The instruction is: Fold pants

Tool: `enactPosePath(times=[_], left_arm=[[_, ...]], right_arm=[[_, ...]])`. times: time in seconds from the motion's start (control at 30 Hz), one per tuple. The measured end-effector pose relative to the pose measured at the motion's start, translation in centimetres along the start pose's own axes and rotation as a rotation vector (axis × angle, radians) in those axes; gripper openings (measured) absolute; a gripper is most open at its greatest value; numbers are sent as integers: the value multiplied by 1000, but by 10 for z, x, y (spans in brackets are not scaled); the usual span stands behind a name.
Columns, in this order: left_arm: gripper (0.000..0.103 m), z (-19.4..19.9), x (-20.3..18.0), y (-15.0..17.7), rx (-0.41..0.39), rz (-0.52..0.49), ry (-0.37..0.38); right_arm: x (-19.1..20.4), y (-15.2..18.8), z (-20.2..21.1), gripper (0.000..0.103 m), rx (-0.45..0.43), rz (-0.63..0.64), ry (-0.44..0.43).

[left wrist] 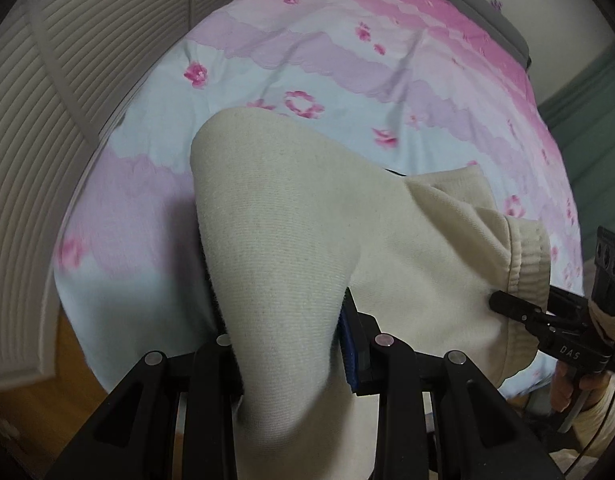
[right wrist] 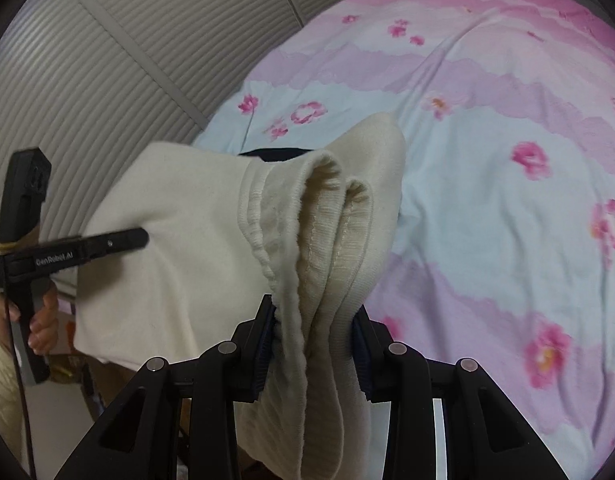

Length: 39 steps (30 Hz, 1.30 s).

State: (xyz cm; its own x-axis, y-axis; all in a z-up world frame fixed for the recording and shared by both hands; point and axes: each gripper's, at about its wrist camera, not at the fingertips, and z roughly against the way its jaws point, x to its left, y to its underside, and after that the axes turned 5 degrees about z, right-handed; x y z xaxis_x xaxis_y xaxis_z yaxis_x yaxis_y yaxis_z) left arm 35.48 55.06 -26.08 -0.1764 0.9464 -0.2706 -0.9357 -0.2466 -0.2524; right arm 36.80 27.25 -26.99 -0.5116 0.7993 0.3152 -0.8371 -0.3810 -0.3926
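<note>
Cream knit pants (left wrist: pixel 307 240) hang between my two grippers above a bed. My left gripper (left wrist: pixel 283 332) is shut on a fold of the pants fabric, which drapes over its fingers. My right gripper (right wrist: pixel 313 340) is shut on the bunched ribbed waistband of the pants (right wrist: pixel 331 232). The right gripper also shows at the right edge of the left wrist view (left wrist: pixel 507 306), and the left gripper shows at the left of the right wrist view (right wrist: pixel 135 240), both clamped on the cloth. A dark item (right wrist: pixel 275 154) peeks from behind the pants.
The bed has a pink, lilac and pale blue floral sheet (left wrist: pixel 347 80), also seen in the right wrist view (right wrist: pixel 487 160). A louvred white wardrobe door (left wrist: pixel 47 120) stands to the left of the bed. Wooden floor (left wrist: pixel 35 392) shows at the lower left.
</note>
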Motion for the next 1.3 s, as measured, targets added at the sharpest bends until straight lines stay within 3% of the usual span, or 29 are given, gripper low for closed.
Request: enactPosePath(times=[0.1,0.23,0.37,0.47,0.63,0.77,0.83,0.93,1.1,1.17,1.3], left_arm=[[31,-24,20,-25,22,-37,-13],[34,-50,33,-36,74,-88,-40],[49,-53,39,-33,77,-154,-61],[59,-39,33,-29,37,-234,-162],[59,-17,22,-23,2,-267,-327],[62,8,-17,0,-64,-282,-423],[66,25,-45,15,-109,-282,-411],[71,54,-100,40,-177,-280,-327],[84,89,-193,86,-258,-324,-208],[89,103,-229,105,-295,-343,-170],[95,127,-299,151,-365,-375,-109]], right_arm=[[8,-18,-33,36,21,-23,23],[14,-33,-62,36,35,-36,78],[-1,-40,-68,42,52,-112,53],[-7,-38,-64,49,66,-145,79],[-14,-35,-36,62,29,-142,236],[-25,-28,3,67,-2,-132,356],[-29,-18,27,73,-31,-129,392],[-34,7,80,81,-113,-137,428],[-44,57,165,85,-217,-162,446],[-47,81,200,92,-258,-166,469],[-52,132,264,95,-313,-199,541]])
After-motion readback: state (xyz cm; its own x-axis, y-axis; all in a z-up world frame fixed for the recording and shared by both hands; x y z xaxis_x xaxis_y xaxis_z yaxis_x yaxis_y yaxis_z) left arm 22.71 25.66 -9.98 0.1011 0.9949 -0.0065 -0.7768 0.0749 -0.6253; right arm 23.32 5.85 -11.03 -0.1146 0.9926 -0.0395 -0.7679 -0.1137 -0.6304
